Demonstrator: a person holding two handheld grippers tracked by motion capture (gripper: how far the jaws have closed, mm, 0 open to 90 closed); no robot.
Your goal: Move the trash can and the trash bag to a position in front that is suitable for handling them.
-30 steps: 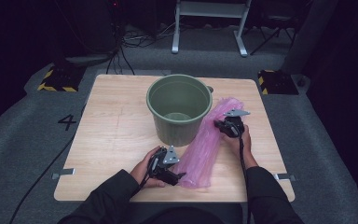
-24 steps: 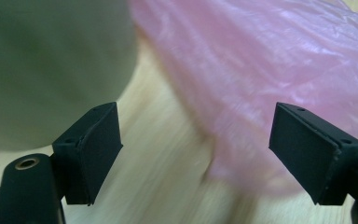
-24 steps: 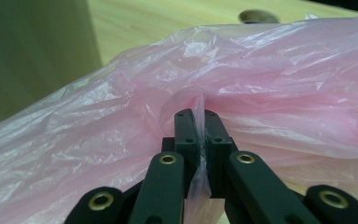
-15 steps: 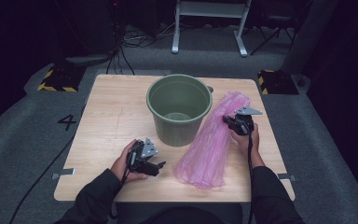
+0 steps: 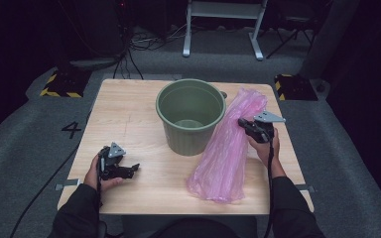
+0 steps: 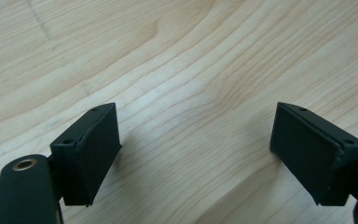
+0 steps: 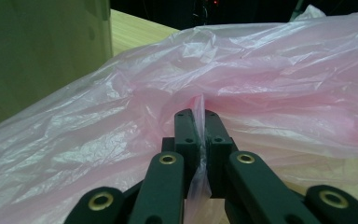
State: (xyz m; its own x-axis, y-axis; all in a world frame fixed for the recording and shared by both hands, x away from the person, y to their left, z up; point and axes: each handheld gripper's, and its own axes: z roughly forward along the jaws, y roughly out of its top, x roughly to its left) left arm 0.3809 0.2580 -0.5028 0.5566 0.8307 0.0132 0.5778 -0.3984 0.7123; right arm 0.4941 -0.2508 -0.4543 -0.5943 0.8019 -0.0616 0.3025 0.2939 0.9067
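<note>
- Bag (image 7: 270,79): pink, thin plastic, a fold of it pinched between the right gripper (image 7: 203,116)'s jaws, which are clenched on it.
- From the high view, the right gripper (image 5: 242,122) holds the bag (image 5: 228,148) partway along its right edge, at about the height of the bin's rim; the right hand (image 5: 265,148) sits just behind it.
- Above the grip the bag rises to a crumpled tip beside the bin (image 5: 191,116); below it the plastic hangs and spreads to a wider end resting on the table (image 5: 129,109) near the front edge.
- The bag leans against the right side of the green bin, which stands upright at the middle of the table; in the right gripper view the bin wall (image 7: 42,51) is close on the left.
- Left gripper (image 6: 196,154): released, jaws wide apart with nothing between them, bare wood (image 6: 191,70) under them.
- In the high view the left gripper (image 5: 134,168) lies low over the table's front left part, held in the left hand (image 5: 99,173), well apart from the bag and the bin.
</note>
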